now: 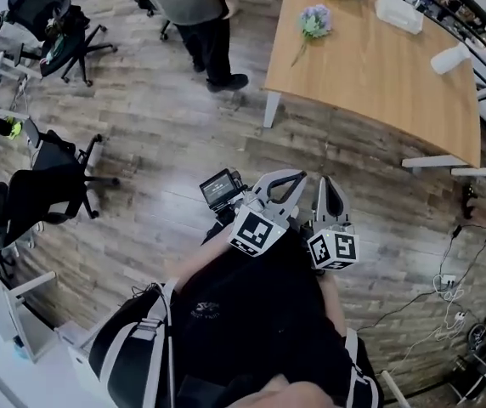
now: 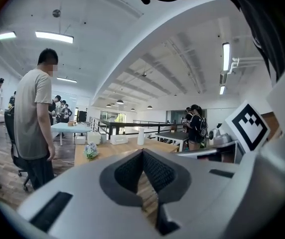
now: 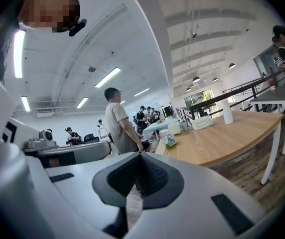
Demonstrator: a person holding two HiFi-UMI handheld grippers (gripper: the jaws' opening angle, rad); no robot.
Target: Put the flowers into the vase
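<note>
Flowers [image 1: 315, 21], a small bunch of pale purple blooms with green leaves, lie flat on the light wooden table [image 1: 370, 75] near its left corner, blooms toward the far side and the thin stem running back toward the near edge. A white cylindrical vase [image 1: 449, 59] stands upright well apart from them, by the table's right side; its inside cannot be seen. A white rectangular box [image 1: 398, 12] sits at the far end, contents hidden. The left gripper [image 2: 143, 153] and right gripper [image 3: 140, 154] hang side by side over the plank floor, short of the table, each with jaws together on nothing, each cube bearing black-and-white square markers.
</note>
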